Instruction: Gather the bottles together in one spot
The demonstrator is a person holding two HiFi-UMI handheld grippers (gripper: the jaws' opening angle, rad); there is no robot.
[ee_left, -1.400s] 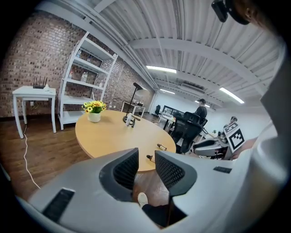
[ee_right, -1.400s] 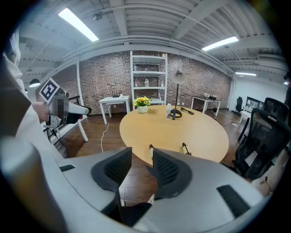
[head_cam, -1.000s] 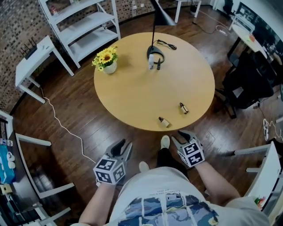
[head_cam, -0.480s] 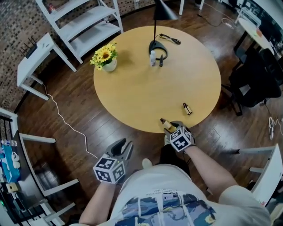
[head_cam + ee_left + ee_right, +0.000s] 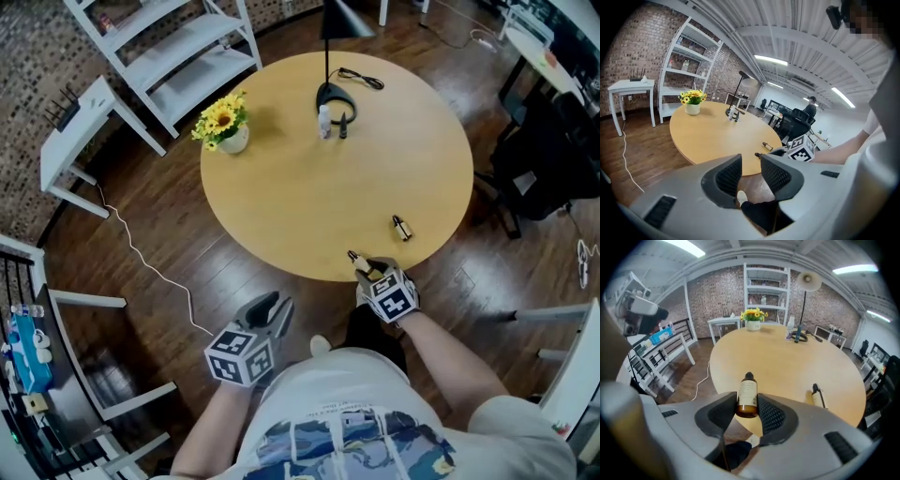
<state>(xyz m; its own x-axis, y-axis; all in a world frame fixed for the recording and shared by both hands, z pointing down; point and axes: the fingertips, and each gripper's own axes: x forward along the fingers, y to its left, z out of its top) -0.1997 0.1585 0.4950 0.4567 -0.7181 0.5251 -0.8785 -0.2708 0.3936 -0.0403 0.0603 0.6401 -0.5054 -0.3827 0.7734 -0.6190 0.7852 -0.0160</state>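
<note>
The right tongs [image 5: 373, 272] have come forward and down to the near edge of the table [image 5: 281, 197]. Their jaws have just been closing and now clamp the brown bottle [image 5: 747, 398], which lies there with its cap pointing away, along the tongs. Another small bottle [image 5: 401, 228] lies near on its right. The left tongs [image 5: 272, 311] hang empty, jaws apart, off the table.

On our round tan desk [image 5: 309, 202]: white sunflower pot [image 5: 228, 131] at ten o'clock, black lamp base [image 5: 325, 95] at twelve, small brown bottle [image 5: 401, 227] at four.
</note>
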